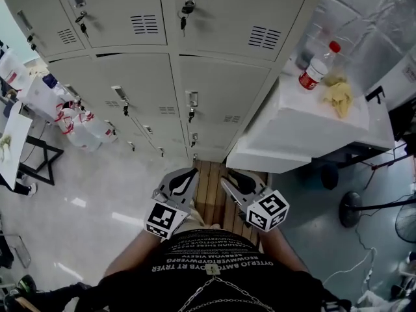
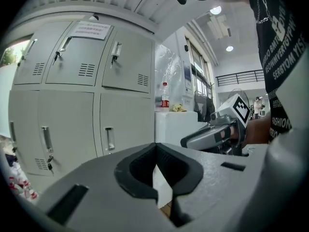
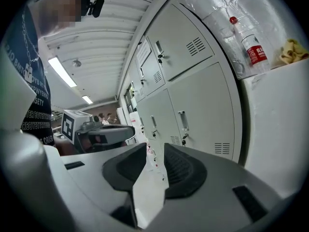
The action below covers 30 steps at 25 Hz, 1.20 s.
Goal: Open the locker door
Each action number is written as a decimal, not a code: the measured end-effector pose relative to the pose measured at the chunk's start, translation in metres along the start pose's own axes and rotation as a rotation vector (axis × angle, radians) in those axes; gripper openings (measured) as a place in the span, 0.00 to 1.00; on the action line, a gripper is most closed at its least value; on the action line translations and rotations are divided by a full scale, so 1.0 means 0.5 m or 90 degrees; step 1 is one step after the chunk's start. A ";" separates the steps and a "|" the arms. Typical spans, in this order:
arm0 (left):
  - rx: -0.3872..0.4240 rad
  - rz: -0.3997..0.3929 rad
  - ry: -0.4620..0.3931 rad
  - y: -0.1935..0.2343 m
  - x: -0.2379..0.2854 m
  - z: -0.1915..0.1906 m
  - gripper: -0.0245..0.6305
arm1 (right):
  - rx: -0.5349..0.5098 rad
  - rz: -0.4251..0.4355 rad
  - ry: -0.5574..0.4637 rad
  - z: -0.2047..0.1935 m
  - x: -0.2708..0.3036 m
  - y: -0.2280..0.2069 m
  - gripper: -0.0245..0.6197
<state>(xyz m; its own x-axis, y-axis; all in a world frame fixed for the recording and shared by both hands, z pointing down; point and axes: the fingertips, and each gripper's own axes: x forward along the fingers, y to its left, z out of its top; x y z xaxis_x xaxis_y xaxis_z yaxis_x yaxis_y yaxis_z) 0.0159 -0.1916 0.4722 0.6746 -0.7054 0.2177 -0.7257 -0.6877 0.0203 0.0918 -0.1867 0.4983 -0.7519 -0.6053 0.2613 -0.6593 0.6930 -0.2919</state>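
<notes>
1. Lockers [image 1: 169, 77] fill the wall ahead of the person, and every door in view sits flush and shut. None stands ajar in any of the three views.
2. Progress on the task is therefore nil, as far as I can judge: the locker door [image 1: 221, 93] in the right-hand column, straight ahead of the grippers, is closed. Its handle [image 1: 192, 99] is untouched and a key [image 1: 191, 116] hangs just below it. Which door is meant I cannot tell for certain; this one is the likeliest.
3. Left gripper [image 1: 193, 173] is held low in front of the person's body, well apart from the lockers. Its jaws meet at the tips with nothing between them.
4. Right gripper [image 1: 229, 179] is just beside it, also well short of any door. Its jaws stand partly apart, and only the floor [image 3: 149, 187] and distant lockers show through the gap.
5. Remaining work looks like the whole job: bring a gripper up to the handle, take hold or hook it, then swing the door outward.
6. Space to the right is tight: a white box [image 1: 305, 125] carrying a bottle [image 1: 316, 67] stands against the right end of the lockers.
</notes>
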 end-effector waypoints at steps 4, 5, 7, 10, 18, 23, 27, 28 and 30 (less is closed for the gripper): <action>0.005 -0.004 0.001 0.062 0.027 0.004 0.03 | -0.002 -0.019 -0.006 0.029 0.040 -0.028 0.21; 0.006 -0.005 0.000 0.077 0.034 0.007 0.03 | -0.001 -0.021 -0.005 0.033 0.050 -0.034 0.21; 0.011 -0.010 -0.004 0.103 0.047 0.015 0.03 | 0.005 -0.024 -0.002 0.038 0.072 -0.044 0.21; 0.030 -0.020 -0.013 0.137 0.069 0.037 0.03 | 0.010 -0.020 0.008 0.044 0.106 -0.054 0.21; 0.098 -0.035 -0.018 0.222 0.132 0.066 0.03 | 0.009 -0.005 0.026 0.070 0.197 -0.066 0.21; 0.062 -0.029 -0.022 0.276 0.128 0.055 0.03 | -0.017 0.002 0.025 0.098 0.260 -0.065 0.21; 0.013 0.004 -0.024 0.347 0.105 0.037 0.03 | -0.026 -0.020 0.015 0.125 0.296 -0.086 0.21; 0.004 0.011 -0.023 0.366 0.099 0.032 0.03 | -0.030 -0.025 0.017 0.128 0.306 -0.089 0.21; -0.003 0.019 -0.023 0.397 0.091 0.024 0.03 | -0.044 -0.033 0.022 0.134 0.326 -0.094 0.21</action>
<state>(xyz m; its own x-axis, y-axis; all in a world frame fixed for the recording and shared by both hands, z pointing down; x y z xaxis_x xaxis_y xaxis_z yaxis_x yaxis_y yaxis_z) -0.0956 -0.3624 0.4742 0.6566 -0.7319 0.1824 -0.7466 -0.6650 0.0191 -0.0001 -0.3445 0.4929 -0.7151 -0.6283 0.3063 -0.6949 0.6866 -0.2138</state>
